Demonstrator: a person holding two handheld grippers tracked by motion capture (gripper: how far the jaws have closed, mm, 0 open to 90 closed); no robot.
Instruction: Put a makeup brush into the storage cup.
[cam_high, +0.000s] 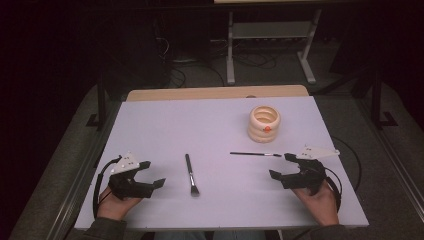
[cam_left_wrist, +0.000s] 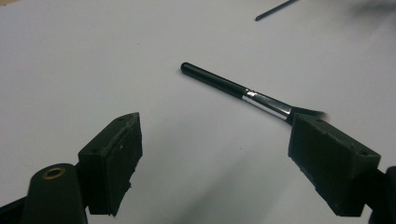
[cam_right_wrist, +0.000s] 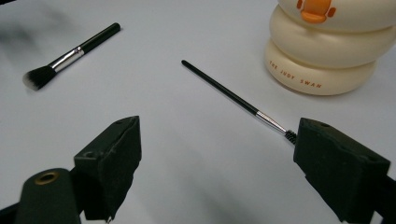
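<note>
High view first: a white table (cam_high: 165, 130) carries a thick makeup brush (cam_high: 190, 175) near the front centre, lying roughly front to back with its bristles toward the person. To its right a thin wand brush (cam_high: 255, 154) lies crosswise, and behind that stands a cream ringed holder (cam_high: 264, 123) with an orange mark on its side. The left gripper (cam_high: 153, 174) rests low at the front left, its jaws spread and holding nothing, well apart from the thick brush. The right gripper (cam_high: 280, 166) sits at the front right, jaws also spread and empty, near the wand's tip.

Left gripper view: the thick brush (cam_left_wrist: 238, 89) lies on the table ahead of the wide-set jaws, its bristle end just behind the right-hand jaw.

Right gripper view: the thin wand (cam_right_wrist: 233, 97) runs diagonally, its bristle tip beside the right-hand jaw; the holder (cam_right_wrist: 322, 51) stands beyond it, the thick brush (cam_right_wrist: 70, 57) far left.
</note>
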